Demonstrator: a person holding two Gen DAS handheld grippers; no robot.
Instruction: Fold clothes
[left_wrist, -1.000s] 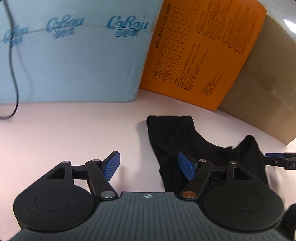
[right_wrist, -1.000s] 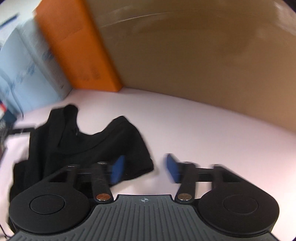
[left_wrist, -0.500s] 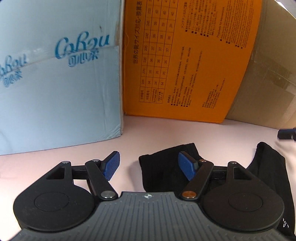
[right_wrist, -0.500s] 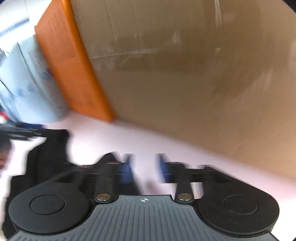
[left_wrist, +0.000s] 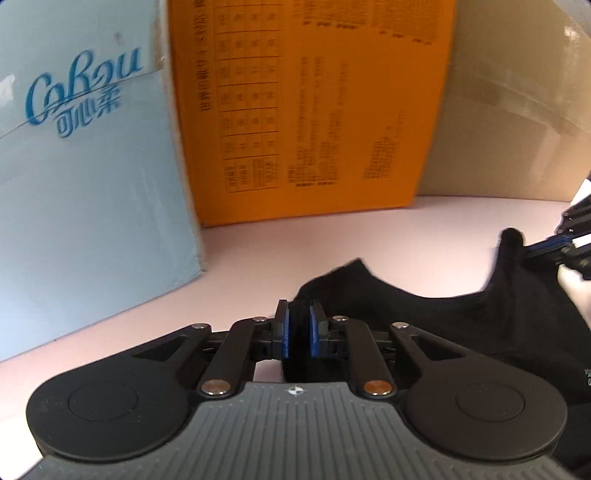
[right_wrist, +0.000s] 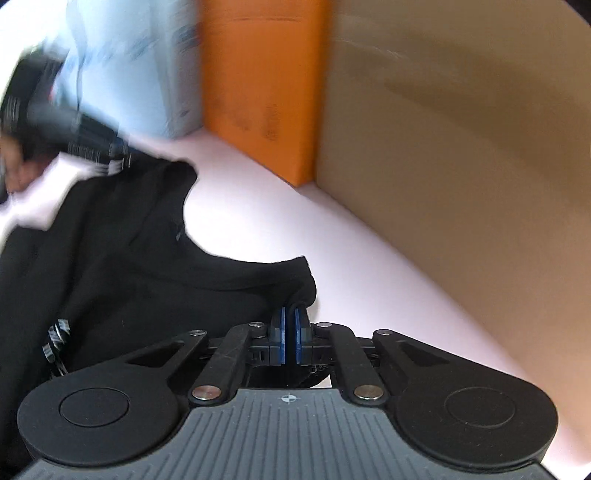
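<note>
A black sleeveless garment (left_wrist: 424, 306) lies on the pale pink table (left_wrist: 369, 236), its curved neckline stretched between my two grippers. My left gripper (left_wrist: 297, 325) is shut on one shoulder strap end of the garment. My right gripper (right_wrist: 290, 325) is shut on the other strap end (right_wrist: 295, 277). The garment (right_wrist: 110, 258) spreads to the left in the right wrist view, where the left gripper (right_wrist: 74, 136) shows blurred at the upper left. The right gripper (left_wrist: 561, 240) shows at the right edge of the left wrist view.
A light blue box (left_wrist: 81, 147), an orange box (left_wrist: 314, 110) and a brown cardboard box (left_wrist: 509, 122) stand along the back of the table. The brown box (right_wrist: 461, 147) fills the right side of the right wrist view.
Both grippers moved forward over the garment's strap ends and closed on them. They were open half a second ago. The boxes at the back now look closer.
</note>
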